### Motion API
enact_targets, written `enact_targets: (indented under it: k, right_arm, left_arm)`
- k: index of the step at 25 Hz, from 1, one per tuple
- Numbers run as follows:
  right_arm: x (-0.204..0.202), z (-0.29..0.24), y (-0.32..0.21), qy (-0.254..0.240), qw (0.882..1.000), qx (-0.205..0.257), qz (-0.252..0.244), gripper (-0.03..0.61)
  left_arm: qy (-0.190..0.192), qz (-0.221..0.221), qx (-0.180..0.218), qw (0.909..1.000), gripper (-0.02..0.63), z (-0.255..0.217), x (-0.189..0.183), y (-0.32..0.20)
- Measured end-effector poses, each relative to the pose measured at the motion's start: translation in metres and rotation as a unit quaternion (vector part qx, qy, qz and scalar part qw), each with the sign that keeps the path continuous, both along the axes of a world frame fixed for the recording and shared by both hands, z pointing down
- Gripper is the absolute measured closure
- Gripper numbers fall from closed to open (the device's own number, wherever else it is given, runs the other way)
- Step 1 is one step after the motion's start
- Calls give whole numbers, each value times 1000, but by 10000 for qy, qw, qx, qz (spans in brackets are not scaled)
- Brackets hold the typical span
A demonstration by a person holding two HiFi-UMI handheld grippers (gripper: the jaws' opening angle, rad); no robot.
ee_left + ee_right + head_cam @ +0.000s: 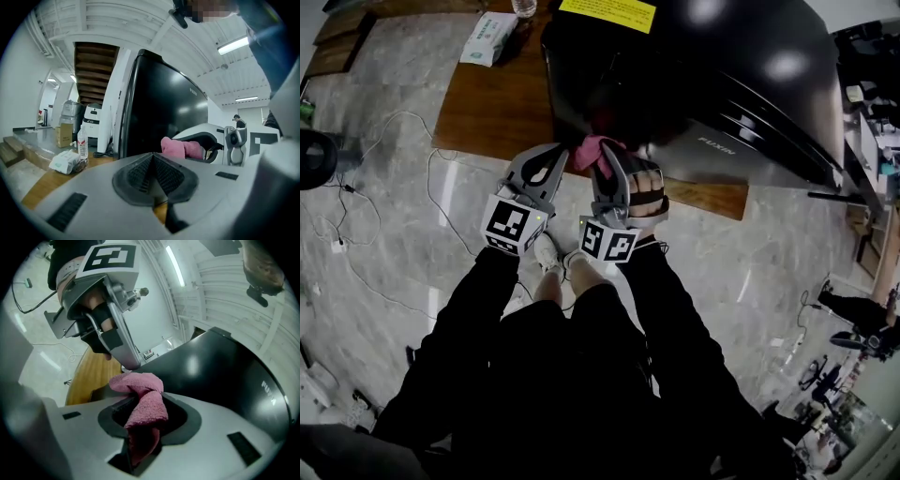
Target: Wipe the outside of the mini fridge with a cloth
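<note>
A person stands over a low wooden surface on a pale marble floor, with a set of tongs in each hand. A glossy black mini fridge stands on the right part of the surface and reaches close to its near edge.

The right tongs are clamped on a pink cloth. The cloth is pinched in a fold between the jaws, and a bunched end sticks out past the tips. In the head view the cloth sits at the fridge's near left corner, just above the near edge of the surface. Whether it touches the fridge cannot be told. The person's right hand is wrapped around the handle of these tongs.

The left tongs are just beside the right ones, on their left. Their jaws are pressed together with nothing between them, and they point toward the fridge's dark left side.

Near the far left corner of the surface lies a white and green tissue pack. A clear water bottle stands upright just beside it, at the far edge.
</note>
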State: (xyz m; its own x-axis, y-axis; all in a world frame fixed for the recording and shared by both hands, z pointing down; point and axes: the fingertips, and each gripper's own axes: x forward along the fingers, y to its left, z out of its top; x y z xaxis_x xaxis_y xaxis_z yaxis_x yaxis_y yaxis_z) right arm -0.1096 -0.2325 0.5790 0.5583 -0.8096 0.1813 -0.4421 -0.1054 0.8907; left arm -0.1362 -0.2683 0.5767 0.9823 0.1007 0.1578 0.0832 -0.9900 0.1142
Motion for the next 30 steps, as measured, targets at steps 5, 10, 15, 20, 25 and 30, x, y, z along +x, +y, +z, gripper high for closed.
enact_targets:
  k: [5, 10, 15, 20, 25, 30]
  right_arm:
    - [0, 85, 3, -308, 9980, -546, 42, 445]
    - [-3, 150, -3, -462, 9930, -1085, 17, 443]
    - [-1, 214, -6, -886, 9810, -1714, 210, 443]
    - [-7, 218, 3, -1526, 9681, -1959, 345, 440]
    - [-34, 129, -4, -1958, 9740, -1119, 228, 440]
    - [-92, -21, 7, -3066, 9509, 413, -28, 440]
  left_arm:
    - [-540, -198, 0, 9983, 607, 79, 0, -6]
    - [-942, -166, -152, 9953, 607, 128, -8, -3]
    - [-1190, -181, -334, 9922, 607, 163, -20, -7]
    - [-1198, -144, -469, 9916, 607, 147, -44, -1]
    - [-904, -168, -279, 9954, 607, 88, -72, -15]
    - [-531, -78, -249, 9982, 607, -5, -117, -16]
